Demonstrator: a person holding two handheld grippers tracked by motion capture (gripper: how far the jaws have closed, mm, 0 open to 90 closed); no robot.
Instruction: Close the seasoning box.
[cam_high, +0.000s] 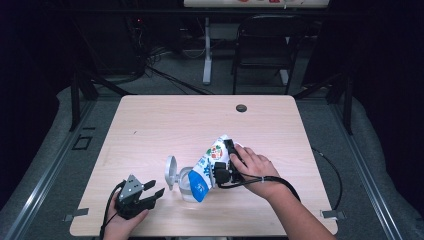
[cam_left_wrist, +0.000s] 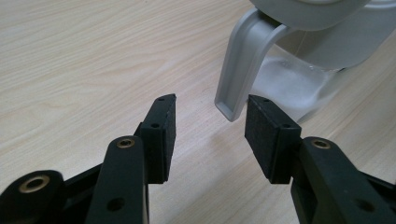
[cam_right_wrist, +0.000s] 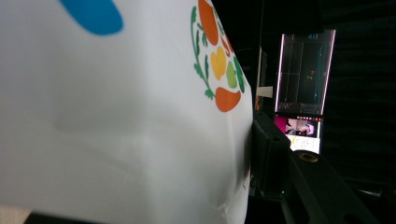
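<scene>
A white pouch (cam_high: 210, 165) with a blue end and a fruit print hangs tilted, blue end down, over a clear container (cam_high: 186, 186). The container's grey flip lid (cam_high: 171, 171) stands open. My right gripper (cam_high: 226, 161) is shut on the pouch's upper part. In the right gripper view the pouch (cam_right_wrist: 116, 116) covers one jaw, and the other jaw's pad (cam_right_wrist: 268, 154) presses on its edge. My left gripper (cam_high: 156, 189) rests open on the table, left of the container. In the left gripper view it (cam_left_wrist: 210, 126) has nothing between its pads, just short of the lid's grey tab (cam_left_wrist: 238, 70) and the clear wall (cam_left_wrist: 299, 88).
The wooden table (cam_high: 150, 125) has a dark cable hole (cam_high: 241, 108) near its far edge. A black chair (cam_high: 265, 45) and a desk leg (cam_high: 207, 50) stand beyond the table. A lit monitor (cam_right_wrist: 303, 70) shows in the right gripper view.
</scene>
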